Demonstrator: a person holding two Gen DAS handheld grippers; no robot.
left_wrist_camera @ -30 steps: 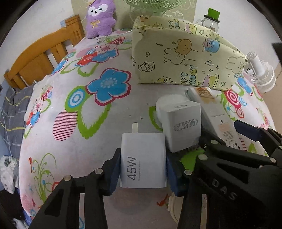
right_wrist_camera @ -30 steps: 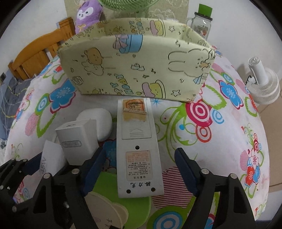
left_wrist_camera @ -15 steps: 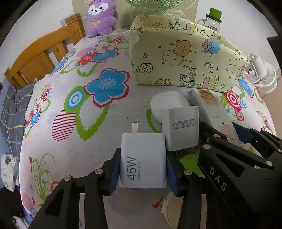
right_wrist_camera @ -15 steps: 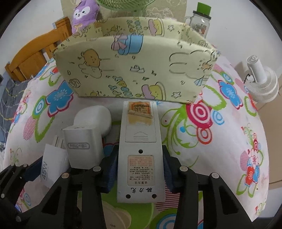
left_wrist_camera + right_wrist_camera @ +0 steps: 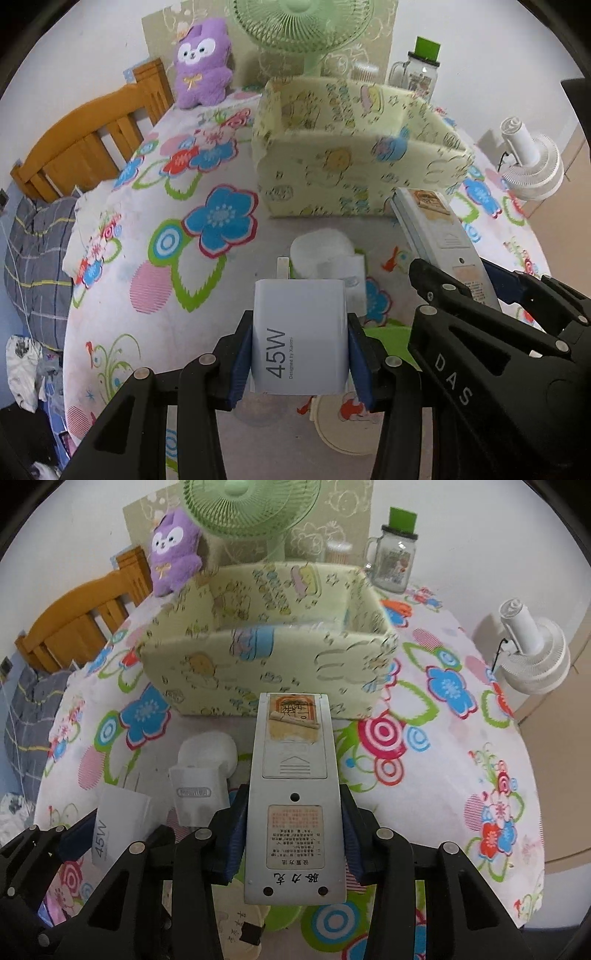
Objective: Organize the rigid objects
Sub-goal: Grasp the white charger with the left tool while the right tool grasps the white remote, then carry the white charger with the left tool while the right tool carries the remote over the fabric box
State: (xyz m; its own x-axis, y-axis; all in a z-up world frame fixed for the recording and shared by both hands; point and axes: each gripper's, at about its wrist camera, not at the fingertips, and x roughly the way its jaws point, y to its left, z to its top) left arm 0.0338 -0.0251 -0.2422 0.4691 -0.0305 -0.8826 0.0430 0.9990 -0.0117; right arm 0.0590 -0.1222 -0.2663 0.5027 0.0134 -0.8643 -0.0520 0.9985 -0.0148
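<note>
A: Where do things stand?

B: The left gripper (image 5: pixel 300 354) is clamped on the 45W charger (image 5: pixel 300 334), its blue pads pressing both sides. The right gripper (image 5: pixel 293 834) has just closed on the remote (image 5: pixel 294 794), which lies face down between its pads. Both look lifted clear of the flowered cloth (image 5: pixel 155 258).

A: And the box?

B: The yellow box (image 5: pixel 266 672) sits just beyond both, top open, and looks empty as far as I can see.

A: What's the trick to the drop?

B: I'd carry each piece over the near wall before lowering. The remote is long and held near its back end, so its far tip could catch the rim; keep it level or tipped up. Lower the charger to the left side, so the two grippers don't crowd.

A: What's left behind?

B: A second charger (image 5: pixel 195 794) and a white round thing (image 5: pixel 207 751), on the cloth between the grippers.
</note>
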